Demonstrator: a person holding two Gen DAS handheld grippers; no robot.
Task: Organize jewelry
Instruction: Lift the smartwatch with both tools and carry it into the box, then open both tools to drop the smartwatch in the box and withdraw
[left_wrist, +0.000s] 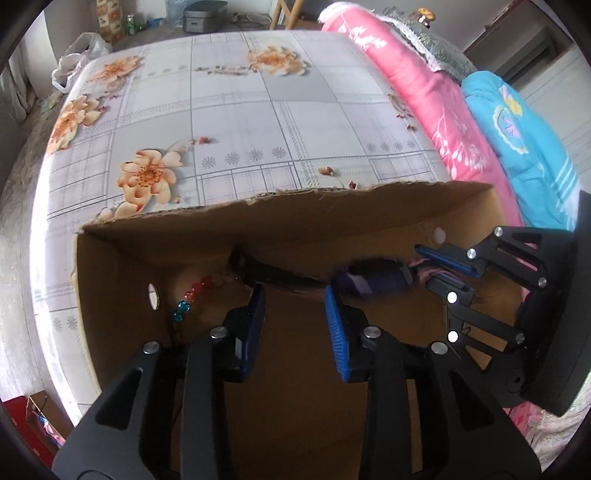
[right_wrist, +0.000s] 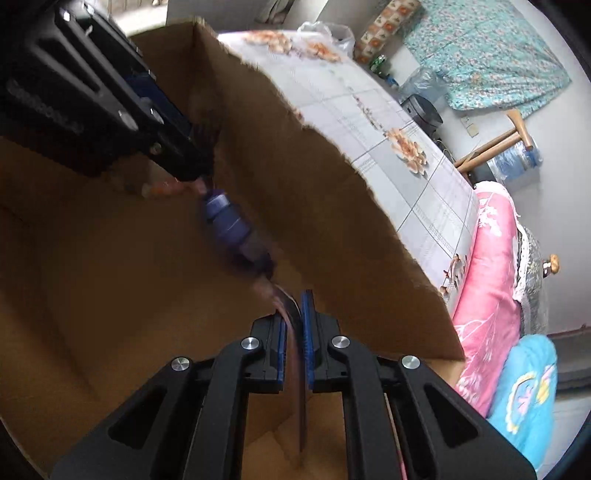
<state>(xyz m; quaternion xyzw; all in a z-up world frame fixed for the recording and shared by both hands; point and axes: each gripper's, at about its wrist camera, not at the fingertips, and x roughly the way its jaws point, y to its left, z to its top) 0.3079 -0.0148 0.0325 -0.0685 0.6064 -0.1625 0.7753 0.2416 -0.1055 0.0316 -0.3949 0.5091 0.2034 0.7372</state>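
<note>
Both grippers are inside a brown cardboard box (left_wrist: 110, 280). My left gripper (left_wrist: 295, 321) is open and empty, its blue pads apart above the box floor. A bracelet of red and blue beads (left_wrist: 188, 299) lies at the box's left corner. My right gripper (right_wrist: 293, 332), seen at the right of the left wrist view (left_wrist: 448, 273), is shut on the pinkish strand end of a string of large purple beads (right_wrist: 229, 229). That string (left_wrist: 373, 280) stretches across the box; in the right wrist view its far end runs under the left gripper's body (right_wrist: 92, 92).
The box stands on a bed with a grey floral sheet (left_wrist: 229, 110). Pink (left_wrist: 406, 85) and blue (left_wrist: 524, 147) folded quilts lie along the right side. The box's torn far wall (left_wrist: 280, 199) rises in front of both grippers.
</note>
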